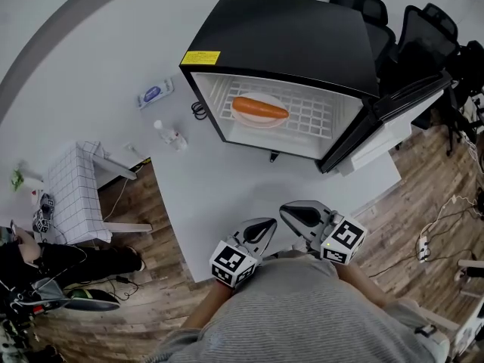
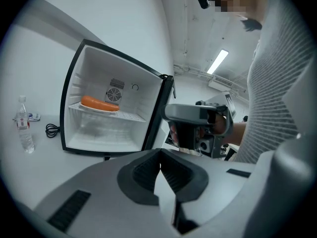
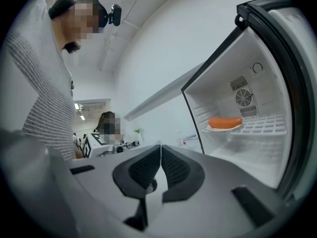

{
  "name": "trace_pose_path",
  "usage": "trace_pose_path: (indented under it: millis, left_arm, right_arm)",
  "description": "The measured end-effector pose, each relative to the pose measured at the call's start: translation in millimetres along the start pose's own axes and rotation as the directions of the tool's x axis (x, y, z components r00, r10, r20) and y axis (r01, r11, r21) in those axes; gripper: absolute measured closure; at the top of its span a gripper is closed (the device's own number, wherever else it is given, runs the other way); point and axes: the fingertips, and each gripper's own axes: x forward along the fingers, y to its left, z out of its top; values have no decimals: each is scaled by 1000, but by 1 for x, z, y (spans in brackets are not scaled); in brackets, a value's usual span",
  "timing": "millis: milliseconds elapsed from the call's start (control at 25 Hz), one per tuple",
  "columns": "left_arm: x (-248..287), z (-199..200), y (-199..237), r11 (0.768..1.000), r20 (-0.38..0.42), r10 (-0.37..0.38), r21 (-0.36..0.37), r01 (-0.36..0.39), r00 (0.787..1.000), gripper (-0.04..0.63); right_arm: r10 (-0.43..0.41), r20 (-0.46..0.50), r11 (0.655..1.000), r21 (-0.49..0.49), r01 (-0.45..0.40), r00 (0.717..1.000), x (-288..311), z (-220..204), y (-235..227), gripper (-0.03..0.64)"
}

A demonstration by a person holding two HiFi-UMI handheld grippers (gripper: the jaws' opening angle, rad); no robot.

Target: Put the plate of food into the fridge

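My left gripper [image 1: 265, 225] and right gripper [image 1: 291, 212] are both clenched on nothing, side by side over the near edge of the table [image 1: 227, 195]. The plate [image 1: 258, 121] with its orange sausage [image 1: 259, 108] sits on the wire shelf [image 1: 310, 116] inside the open fridge [image 1: 287, 36], at twelve o'clock from them.

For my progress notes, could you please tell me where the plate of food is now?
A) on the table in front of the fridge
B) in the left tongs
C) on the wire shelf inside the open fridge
C: the plate rests on the wire shelf inside the open fridge.
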Motion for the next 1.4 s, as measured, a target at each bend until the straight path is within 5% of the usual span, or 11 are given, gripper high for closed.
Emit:
trace_pose_path:
  millis: [240, 520, 920, 1400]
  left_arm:
    - [0, -4, 6, 999, -29, 16, 40, -15, 999, 584]
    - [-7, -10, 22, 999, -47, 53, 6, -53, 997, 584]
    - [-19, -4, 44, 994, -38, 106, -16, -107, 994, 584]
    - [-3, -5, 32, 999, -59, 46, 5, -46, 997, 584]
  right_arm:
    - [-69, -43, 992, -109, 64, 997, 16, 13, -46, 603]
    - [-133, -119, 965, -242, 101, 984, 46, 5, -82, 603]
    - [-137, -110, 970, -216, 111, 985, 73, 2, -97, 603]
    - [-170, -88, 973, -175, 153, 981, 52, 4, -95, 604]
